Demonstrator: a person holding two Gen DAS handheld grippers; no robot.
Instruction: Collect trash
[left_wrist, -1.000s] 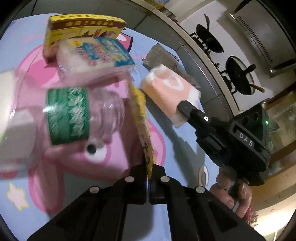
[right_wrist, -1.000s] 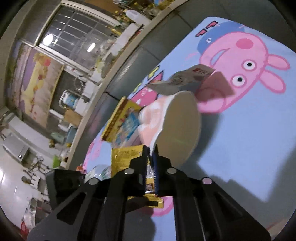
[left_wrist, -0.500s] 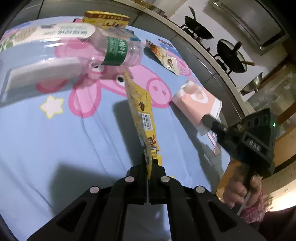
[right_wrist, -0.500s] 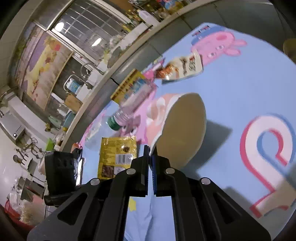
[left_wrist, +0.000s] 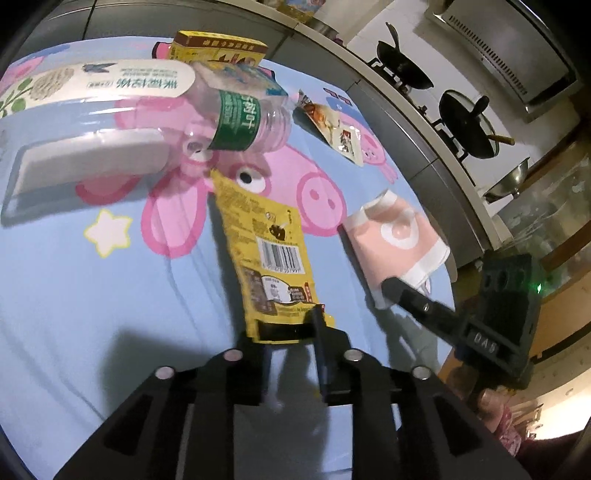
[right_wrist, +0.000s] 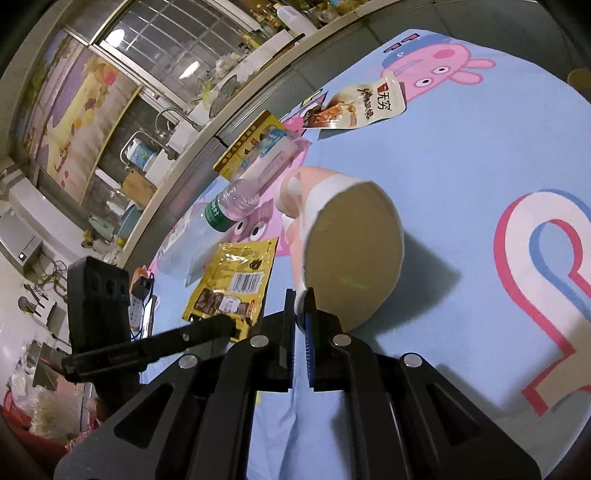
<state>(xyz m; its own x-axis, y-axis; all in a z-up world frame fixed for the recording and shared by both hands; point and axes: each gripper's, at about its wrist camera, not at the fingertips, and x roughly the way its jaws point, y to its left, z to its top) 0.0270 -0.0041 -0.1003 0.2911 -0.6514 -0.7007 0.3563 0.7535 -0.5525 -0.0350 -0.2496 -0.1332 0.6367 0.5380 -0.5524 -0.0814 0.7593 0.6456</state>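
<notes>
Left gripper (left_wrist: 291, 325) fingers spread apart; right gripper (right_wrist: 300, 310) fingers pinched nearly together.

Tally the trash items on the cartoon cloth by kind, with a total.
Snack packets: 2, yellow packet, white sauce packet
Plastic bottles: 1, clear bottle
Paper cups: 1, pink cup
Boxes: 1, yellow box
Clear packs with printed labels: 1, clear pack
Total: 6

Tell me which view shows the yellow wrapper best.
The left wrist view: the yellow wrapper lies flat on the cloth straight ahead, its whole printed face and barcode readable, its near edge between the open left tool fingers. The right wrist view shows it smaller, off to the side, its near corner behind the left tool.
</notes>
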